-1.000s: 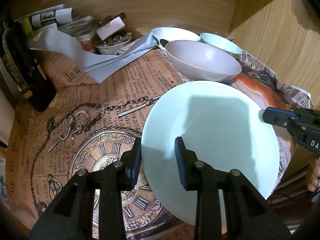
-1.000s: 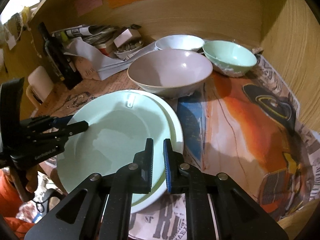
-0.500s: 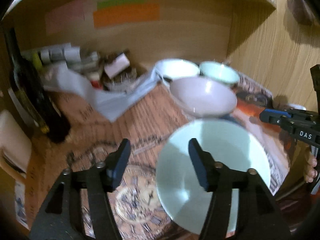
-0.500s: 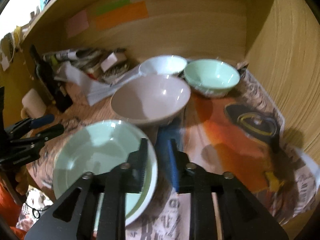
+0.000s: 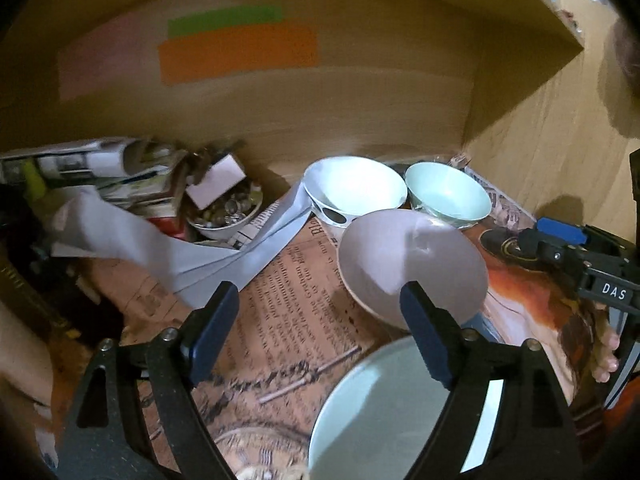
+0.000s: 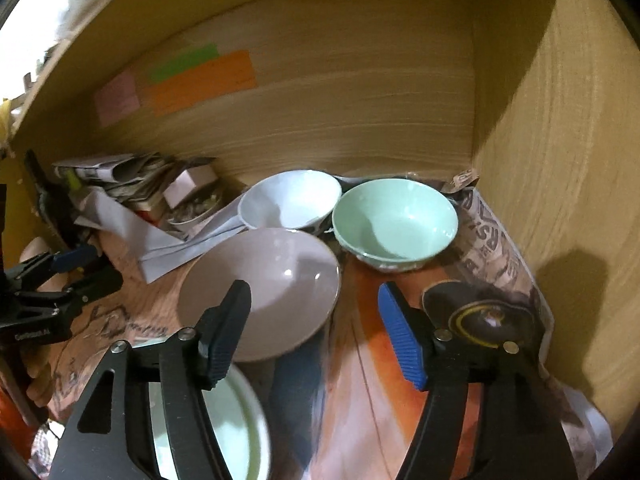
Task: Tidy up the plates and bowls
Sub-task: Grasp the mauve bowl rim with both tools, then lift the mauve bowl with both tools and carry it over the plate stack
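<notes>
your left hand-held gripper (image 5: 320,336) jaws just spread wide with nothing between, right hand-held gripper (image 6: 316,328) likewise just opened and empty, pale green plate (image 5: 380,412) flat on the worktop (image 5: 288,300) below both, mauve bowl (image 6: 260,292) just behind it

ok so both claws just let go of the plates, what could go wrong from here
1. The big grey bowl sits right behind the stacked green plate; a low reach by the right claw, whose jaws have just been opening with nothing between them, could knock its rim.
2. The white bowl and green bowl crowd the corner, so lifting one might nudge the other.
</notes>
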Demonstrator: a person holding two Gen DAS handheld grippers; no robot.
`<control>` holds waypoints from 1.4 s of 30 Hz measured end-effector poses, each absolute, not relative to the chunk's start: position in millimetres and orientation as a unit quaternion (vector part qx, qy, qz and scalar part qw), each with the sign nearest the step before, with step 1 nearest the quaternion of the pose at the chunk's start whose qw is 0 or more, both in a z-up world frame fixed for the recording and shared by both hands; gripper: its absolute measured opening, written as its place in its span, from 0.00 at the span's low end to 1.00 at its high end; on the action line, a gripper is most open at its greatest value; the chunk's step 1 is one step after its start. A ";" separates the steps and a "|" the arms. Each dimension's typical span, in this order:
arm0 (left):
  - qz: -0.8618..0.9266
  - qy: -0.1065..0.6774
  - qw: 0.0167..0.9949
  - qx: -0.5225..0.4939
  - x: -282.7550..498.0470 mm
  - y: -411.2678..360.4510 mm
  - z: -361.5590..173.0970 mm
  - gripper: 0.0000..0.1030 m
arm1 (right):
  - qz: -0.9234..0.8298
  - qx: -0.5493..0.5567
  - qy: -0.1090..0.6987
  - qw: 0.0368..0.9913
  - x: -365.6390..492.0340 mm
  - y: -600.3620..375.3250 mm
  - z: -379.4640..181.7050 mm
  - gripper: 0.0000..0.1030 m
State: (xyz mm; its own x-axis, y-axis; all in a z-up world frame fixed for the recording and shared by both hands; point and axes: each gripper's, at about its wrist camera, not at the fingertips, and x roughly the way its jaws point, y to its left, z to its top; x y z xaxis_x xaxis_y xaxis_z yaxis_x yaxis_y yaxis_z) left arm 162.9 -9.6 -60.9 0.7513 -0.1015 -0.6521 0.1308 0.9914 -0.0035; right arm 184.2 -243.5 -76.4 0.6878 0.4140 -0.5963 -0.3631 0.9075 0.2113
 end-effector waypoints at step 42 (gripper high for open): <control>-0.128 0.458 0.880 0.005 233.4 -35.0 -115.8 0.19 | 0.214 0.047 0.420 0.881 239.7 -215.6 -124.1 0.16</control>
